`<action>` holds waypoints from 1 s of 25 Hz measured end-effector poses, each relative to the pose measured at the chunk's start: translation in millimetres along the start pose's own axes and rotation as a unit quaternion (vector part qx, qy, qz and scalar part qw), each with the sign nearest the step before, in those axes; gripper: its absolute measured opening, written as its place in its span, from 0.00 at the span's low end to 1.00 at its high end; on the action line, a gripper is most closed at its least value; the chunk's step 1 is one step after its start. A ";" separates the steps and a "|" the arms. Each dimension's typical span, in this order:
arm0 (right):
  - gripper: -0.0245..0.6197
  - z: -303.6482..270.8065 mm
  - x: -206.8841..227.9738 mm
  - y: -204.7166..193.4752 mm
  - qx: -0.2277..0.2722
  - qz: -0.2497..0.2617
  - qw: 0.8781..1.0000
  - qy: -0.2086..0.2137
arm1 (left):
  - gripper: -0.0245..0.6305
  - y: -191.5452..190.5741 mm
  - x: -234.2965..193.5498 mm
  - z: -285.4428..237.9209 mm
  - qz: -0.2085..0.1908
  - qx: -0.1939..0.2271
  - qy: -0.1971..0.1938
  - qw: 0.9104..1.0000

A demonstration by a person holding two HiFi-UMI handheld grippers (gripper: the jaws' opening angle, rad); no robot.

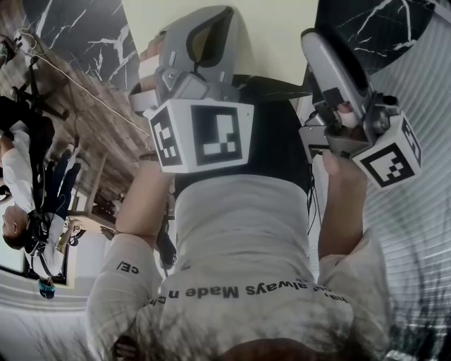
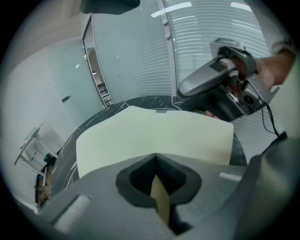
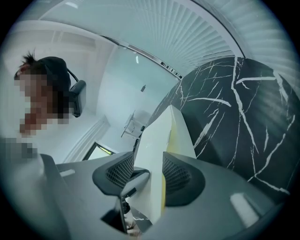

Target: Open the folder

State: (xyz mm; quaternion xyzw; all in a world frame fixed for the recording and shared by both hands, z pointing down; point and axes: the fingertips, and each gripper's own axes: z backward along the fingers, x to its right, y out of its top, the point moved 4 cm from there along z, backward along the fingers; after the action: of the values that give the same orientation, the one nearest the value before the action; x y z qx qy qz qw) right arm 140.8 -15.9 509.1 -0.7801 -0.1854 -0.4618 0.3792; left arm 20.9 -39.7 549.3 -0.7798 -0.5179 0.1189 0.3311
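Observation:
A pale yellow folder [image 2: 154, 136] stands partly lifted off the black marble table [image 3: 234, 108]. In the left gripper view, my left gripper [image 2: 159, 192] is shut on the near edge of one thin leaf, which shows as a sliver between the jaws. My right gripper [image 2: 197, 101] is at the folder's far right corner. In the right gripper view, the folder [image 3: 159, 136] runs edge-on between the wide-set jaws of that gripper [image 3: 149, 176], with a gap on the left side. The head view shows both grippers, left [image 1: 211, 21] and right [image 1: 313, 39], raised against the folder [image 1: 268, 28].
The round marble table [image 2: 93, 126] has its edge close behind the folder. White blinds [image 2: 206, 37] and a glass wall lie beyond it. A seated person [image 1: 28, 190] is off to the left, and an office chair [image 3: 77, 96] stands nearby.

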 end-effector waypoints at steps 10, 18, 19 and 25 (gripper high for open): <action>0.29 -0.3 -13.0 -3.0 -0.019 -0.008 1.000 0.023 | 0.04 9.0 -3.2 11.4 0.013 0.002 -0.024 1.000; 0.35 -3.3 -12.5 -8.2 -0.032 0.008 0.999 -0.025 | 0.04 7.6 -3.2 12.1 0.013 -0.018 -0.029 0.999; 0.37 -1.4 -5.2 -9.6 -0.035 0.015 0.998 -0.043 | 0.04 6.7 -3.2 11.9 0.012 -0.017 -0.029 0.999; 0.44 1.6 24.8 -19.7 -0.062 0.066 0.991 -0.101 | 0.04 5.9 -3.5 10.2 0.009 -0.010 -0.021 1.000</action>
State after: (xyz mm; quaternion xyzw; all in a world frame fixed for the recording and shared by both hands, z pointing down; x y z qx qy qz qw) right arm 141.6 -3.5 538.3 -0.8553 -0.1416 -0.3651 0.3392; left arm 18.3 -40.2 537.3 -0.7850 -0.5187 0.1331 0.3116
